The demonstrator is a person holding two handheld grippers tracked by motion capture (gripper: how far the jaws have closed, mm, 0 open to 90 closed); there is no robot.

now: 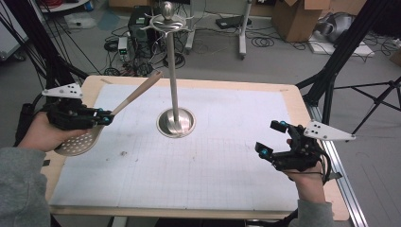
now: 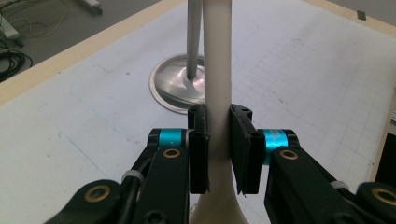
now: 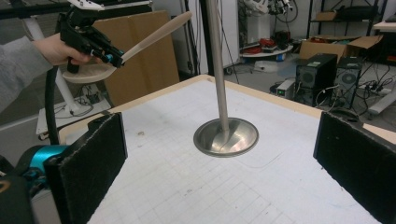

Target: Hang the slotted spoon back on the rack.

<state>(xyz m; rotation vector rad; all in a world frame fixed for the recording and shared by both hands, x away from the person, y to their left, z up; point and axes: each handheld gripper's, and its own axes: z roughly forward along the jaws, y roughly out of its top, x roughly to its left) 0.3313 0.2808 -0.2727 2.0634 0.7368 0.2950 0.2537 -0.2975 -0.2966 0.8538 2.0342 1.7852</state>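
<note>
From the high view, the left gripper (image 1: 105, 117) held a wooden-handled skimmer (image 1: 101, 126) by the lower part of its handle, the perforated bowl hanging under the person's hand and the handle angled up toward the hooks of the metal stand (image 1: 171, 66) ahead of it; the right gripper (image 1: 268, 140) waited wide and empty, well to the other side of the stand. The left gripper view showed what the high view could not: both pads pressed flat against the pale handle (image 2: 217, 84), with the stand's base (image 2: 180, 86) just beyond. The right gripper view showed the skimmer (image 3: 140, 42) raised clear of the table (image 3: 187, 186). A grip so near the bowl could have let the handle pivot, or knock the slim stand.
</note>
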